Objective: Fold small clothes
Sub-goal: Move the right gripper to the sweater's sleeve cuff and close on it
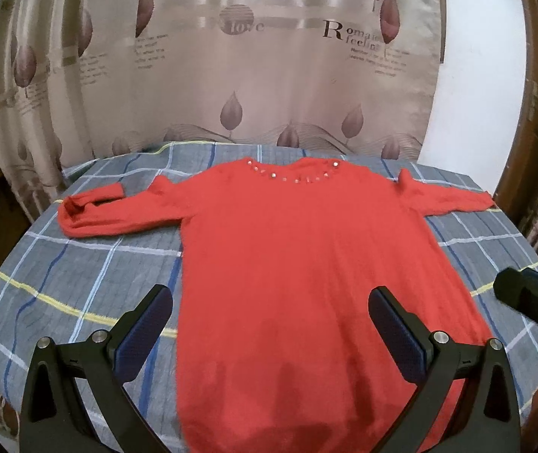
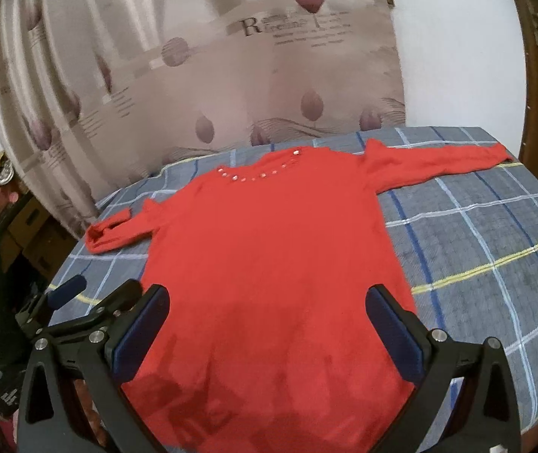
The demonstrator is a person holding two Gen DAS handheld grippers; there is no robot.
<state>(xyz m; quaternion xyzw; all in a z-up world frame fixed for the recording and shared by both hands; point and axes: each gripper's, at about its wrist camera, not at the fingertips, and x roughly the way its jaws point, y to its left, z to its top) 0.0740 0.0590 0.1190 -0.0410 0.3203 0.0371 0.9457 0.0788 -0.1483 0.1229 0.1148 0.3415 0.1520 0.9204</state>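
Fold not yet begun: red long-sleeved knit sweater (image 1: pixel 287 249) lies flat, sleeves out, at frame centre on the grey plaid-covered surface (image 1: pixel 80 275); left gripper (image 1: pixel 270 311) and right gripper (image 2: pixel 269 309) fingers spread, empty, near hem; next, probably pinch a sleeve.

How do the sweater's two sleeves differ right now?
The left sleeve is doubled back on itself, cuff pointing toward the body; the right sleeve lies straight, reaching the table's edge. The left looks bunched and short, the right flat and long. Both rest on the plaid cloth.
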